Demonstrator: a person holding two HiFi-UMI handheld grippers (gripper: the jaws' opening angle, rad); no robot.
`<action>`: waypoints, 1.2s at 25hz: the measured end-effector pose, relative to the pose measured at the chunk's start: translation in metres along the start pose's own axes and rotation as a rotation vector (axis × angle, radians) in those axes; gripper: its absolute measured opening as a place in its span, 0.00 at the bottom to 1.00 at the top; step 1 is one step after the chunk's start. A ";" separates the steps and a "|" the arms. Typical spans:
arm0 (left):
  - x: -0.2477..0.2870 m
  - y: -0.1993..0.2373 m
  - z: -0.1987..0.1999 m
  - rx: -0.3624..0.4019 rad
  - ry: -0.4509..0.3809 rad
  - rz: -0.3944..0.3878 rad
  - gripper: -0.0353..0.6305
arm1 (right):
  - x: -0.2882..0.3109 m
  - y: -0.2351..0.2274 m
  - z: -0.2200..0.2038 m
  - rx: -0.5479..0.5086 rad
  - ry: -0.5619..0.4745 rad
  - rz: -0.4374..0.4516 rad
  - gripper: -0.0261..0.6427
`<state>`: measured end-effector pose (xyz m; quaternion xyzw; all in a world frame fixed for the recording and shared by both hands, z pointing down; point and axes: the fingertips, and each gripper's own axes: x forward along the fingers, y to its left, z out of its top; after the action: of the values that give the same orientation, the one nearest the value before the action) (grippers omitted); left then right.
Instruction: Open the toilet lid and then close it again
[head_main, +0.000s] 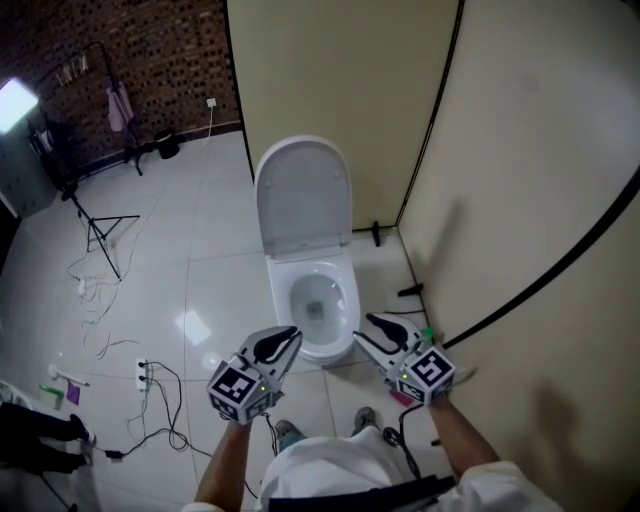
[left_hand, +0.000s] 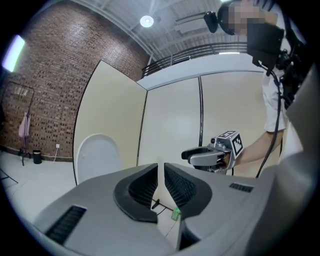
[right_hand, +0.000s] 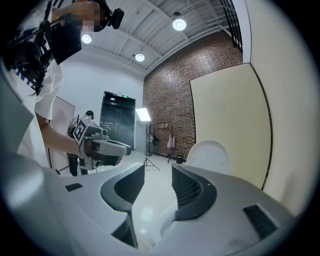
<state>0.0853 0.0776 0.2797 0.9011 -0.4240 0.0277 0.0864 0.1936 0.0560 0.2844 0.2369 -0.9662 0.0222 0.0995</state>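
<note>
White toilet lid (head_main: 303, 195) stands raised, seemingly leaning against the partition.

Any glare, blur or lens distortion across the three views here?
Head view: sharp, evenly lit, one glare patch on the floor tiles. Left gripper view: heavy fisheye with black corners, ceiling lamp blown out. Right gripper view: same fisheye, studio light overexposed; toilet lid is legible.

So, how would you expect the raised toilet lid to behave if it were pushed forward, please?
The toilet lid looks rigid, so it should probably pivot whole at its hinge. Its glossy surface may be slippery; past upright it could drop onto the bowl.
</note>
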 end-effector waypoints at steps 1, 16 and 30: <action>0.000 0.000 0.002 -0.009 -0.012 -0.003 0.10 | 0.001 0.000 0.000 0.001 0.002 0.000 0.28; 0.009 0.000 0.009 -0.003 -0.046 0.010 0.10 | 0.006 -0.011 -0.007 0.011 -0.008 0.015 0.28; 0.031 0.060 0.026 0.024 -0.046 0.089 0.10 | -0.011 -0.054 -0.010 0.024 -0.019 -0.064 0.28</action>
<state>0.0589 0.0121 0.2659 0.8828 -0.4651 0.0157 0.0645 0.2300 0.0142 0.2912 0.2689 -0.9587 0.0284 0.0883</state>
